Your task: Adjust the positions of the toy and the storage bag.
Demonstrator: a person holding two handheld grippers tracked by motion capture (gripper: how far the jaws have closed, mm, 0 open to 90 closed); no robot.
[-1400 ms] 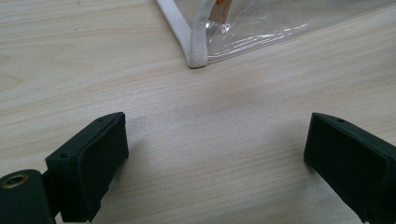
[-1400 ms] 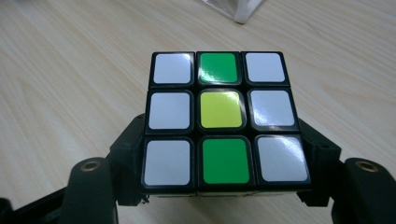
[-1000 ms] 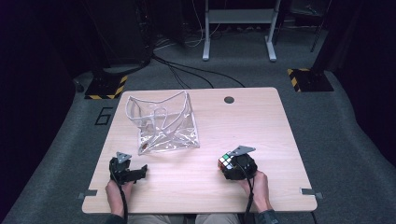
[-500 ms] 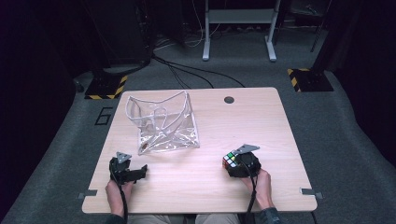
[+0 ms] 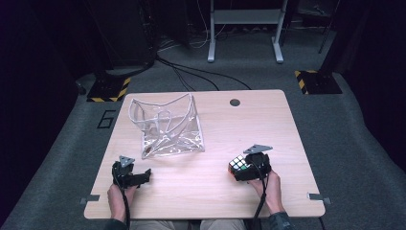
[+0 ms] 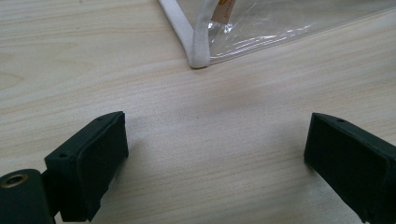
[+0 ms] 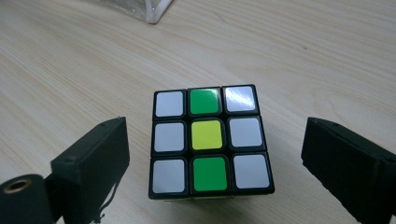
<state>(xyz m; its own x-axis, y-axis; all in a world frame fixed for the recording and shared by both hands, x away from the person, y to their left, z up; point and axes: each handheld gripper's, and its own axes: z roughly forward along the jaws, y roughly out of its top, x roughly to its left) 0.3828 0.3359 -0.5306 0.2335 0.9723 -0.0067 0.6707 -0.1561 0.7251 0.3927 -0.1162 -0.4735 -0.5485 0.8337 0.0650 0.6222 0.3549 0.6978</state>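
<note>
The puzzle cube is seen low in the right gripper view, standing free on the table between the spread jaws of the right gripper. At lower left, the left gripper is held empty, jaws apart. A clear bag lies beyond.

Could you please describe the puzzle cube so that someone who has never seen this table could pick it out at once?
Start at the wooden table and go to its near right part, where the right gripper rests. The puzzle cube sits on the tabletop between that gripper's open jaws. Unlike the clear plastic bag farther left, it is small and black-framed, its top face white with a green-yellow-green middle stripe.
</note>
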